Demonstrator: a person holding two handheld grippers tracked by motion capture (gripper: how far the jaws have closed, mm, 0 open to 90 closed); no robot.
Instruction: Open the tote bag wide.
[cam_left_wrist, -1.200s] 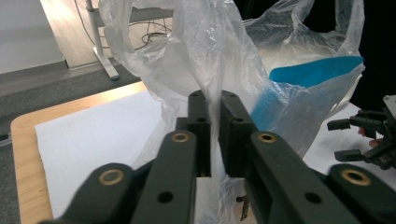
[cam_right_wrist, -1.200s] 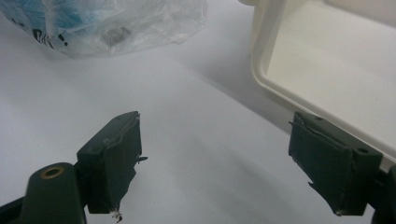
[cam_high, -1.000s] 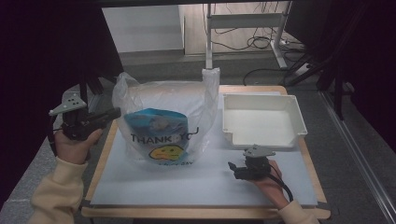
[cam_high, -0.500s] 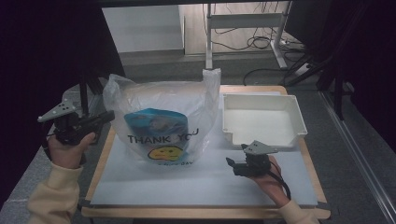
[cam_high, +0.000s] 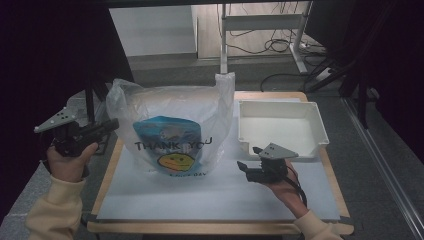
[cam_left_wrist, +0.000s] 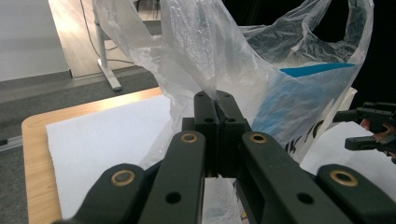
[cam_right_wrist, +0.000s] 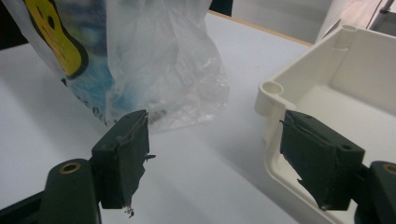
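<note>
While the wooden table (cam_high: 111, 165) fills the middle of the high view, a white sheet (cam_high: 210, 195) covers most of its top, smooth and matte, with the bare wood edge showing along the left and bottom.

The plastic bag (cam_high: 170, 130) stands just left of the centre of that frame, upright on the sheet, its long axis vertical and its open mouth facing up. It is thin, crinkled, translucent film with a blue panel, the black words THANK YOU and a yellow smiley face turned toward the lower edge of the frame. One handle loop rises at its upper right corner; the other, at its upper left, is drawn out toward the left edge of the frame.

To the right of the bag, close beside it, lies a white tray (cam_high: 312, 122), a shallow rectangular tub of hard plastic with rounded corners and a raised rim.

The left gripper (cam_high: 107, 126), at the left of the high view beyond the table edge, has its black jaws pressed together on the bag's film; the left gripper view shows the plastic bunched between them.

The right gripper (cam_high: 245, 167), lower right of centre, rests above the sheet just below the tray's near rim, its jaws spread wide with nothing between them.
</note>
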